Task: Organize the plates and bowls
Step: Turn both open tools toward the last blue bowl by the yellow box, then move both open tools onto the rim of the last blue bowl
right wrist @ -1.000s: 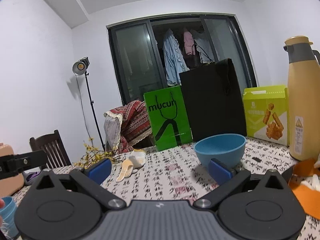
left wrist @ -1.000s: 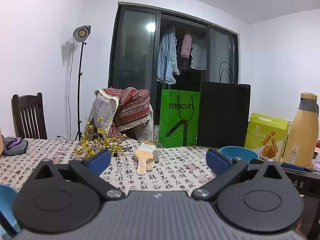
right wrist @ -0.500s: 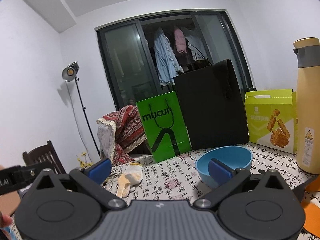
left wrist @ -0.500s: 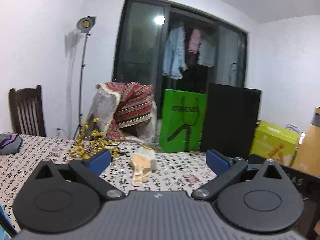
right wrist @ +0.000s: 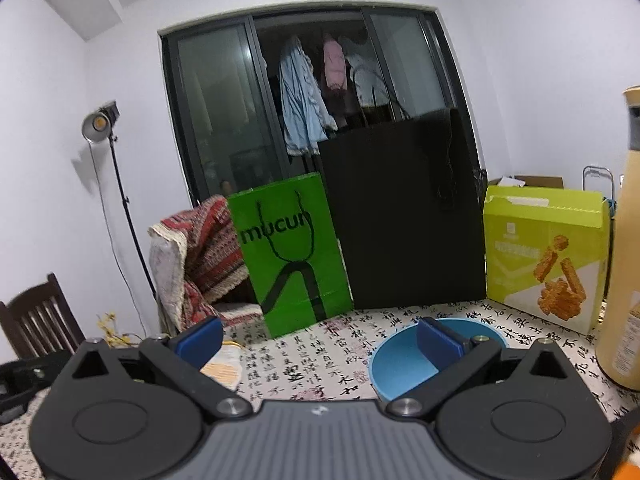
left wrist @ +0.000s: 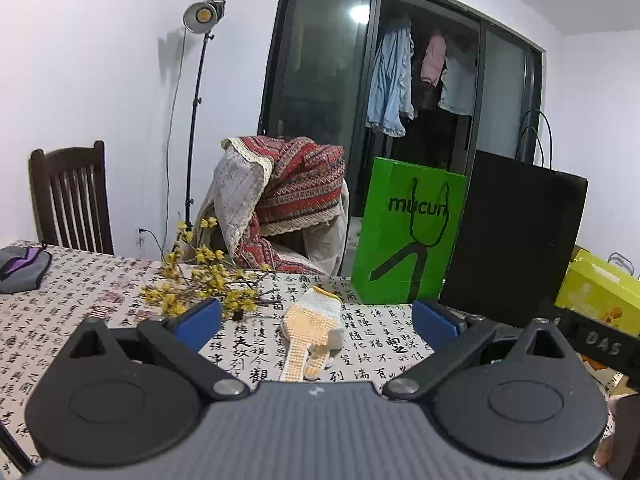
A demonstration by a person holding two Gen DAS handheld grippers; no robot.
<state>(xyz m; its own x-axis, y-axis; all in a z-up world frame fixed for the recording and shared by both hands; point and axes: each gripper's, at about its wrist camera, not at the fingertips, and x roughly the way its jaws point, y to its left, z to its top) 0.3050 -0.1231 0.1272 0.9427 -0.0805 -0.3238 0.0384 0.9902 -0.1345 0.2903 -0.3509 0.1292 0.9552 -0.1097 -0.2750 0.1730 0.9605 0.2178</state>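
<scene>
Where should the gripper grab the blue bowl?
Probably its rim, from above. The blue bowl sits upright and open-topped, too wide to span. The open right gripper already has one finger over the hollow; the other would go outside the wall.

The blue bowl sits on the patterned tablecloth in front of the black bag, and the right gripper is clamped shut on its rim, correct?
Not quite. In the right wrist view the right gripper is open, holding nothing. The blue bowl does sit on the patterned tablecloth in front of the black bag.

Bare cloth ahead of my right gripper (right wrist: 318, 338) left of the blue bowl (right wrist: 400, 368); bags wall off behind it.
</scene>
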